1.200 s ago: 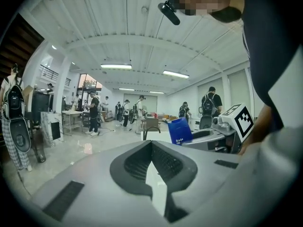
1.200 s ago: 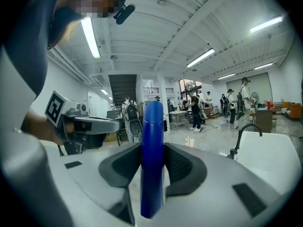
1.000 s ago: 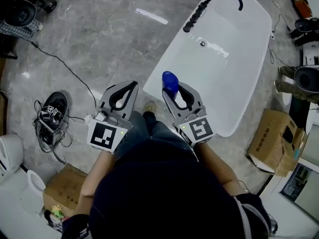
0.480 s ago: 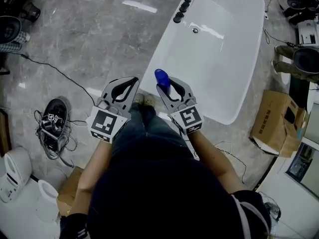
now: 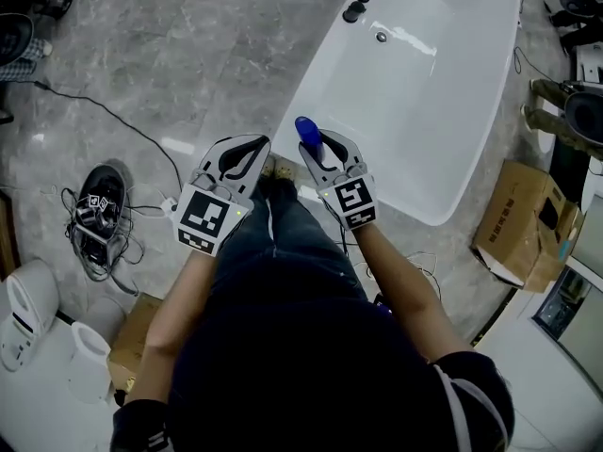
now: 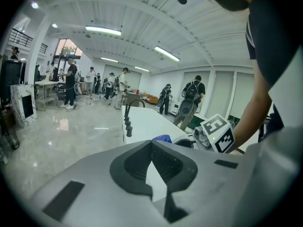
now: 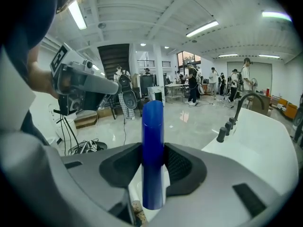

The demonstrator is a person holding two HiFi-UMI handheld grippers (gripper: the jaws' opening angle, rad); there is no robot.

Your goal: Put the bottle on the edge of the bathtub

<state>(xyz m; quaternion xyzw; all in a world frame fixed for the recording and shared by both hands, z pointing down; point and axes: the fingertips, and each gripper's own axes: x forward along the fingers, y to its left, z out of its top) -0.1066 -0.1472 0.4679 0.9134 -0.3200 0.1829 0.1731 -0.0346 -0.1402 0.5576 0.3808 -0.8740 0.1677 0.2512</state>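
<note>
While my right gripper [image 5: 320, 145] tilts down at the tub's [image 5: 424, 92] near corner, its jaws clamp the bottle [image 5: 306, 132]; my left gripper [image 5: 254, 147], alongside, has its jaws closed, empty.

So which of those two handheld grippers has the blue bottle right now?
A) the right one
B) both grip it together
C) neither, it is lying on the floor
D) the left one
A: the right gripper has its jaws pressed on either side of the upright blue bottle, while the left gripper has its tips together with nothing between them.
</note>
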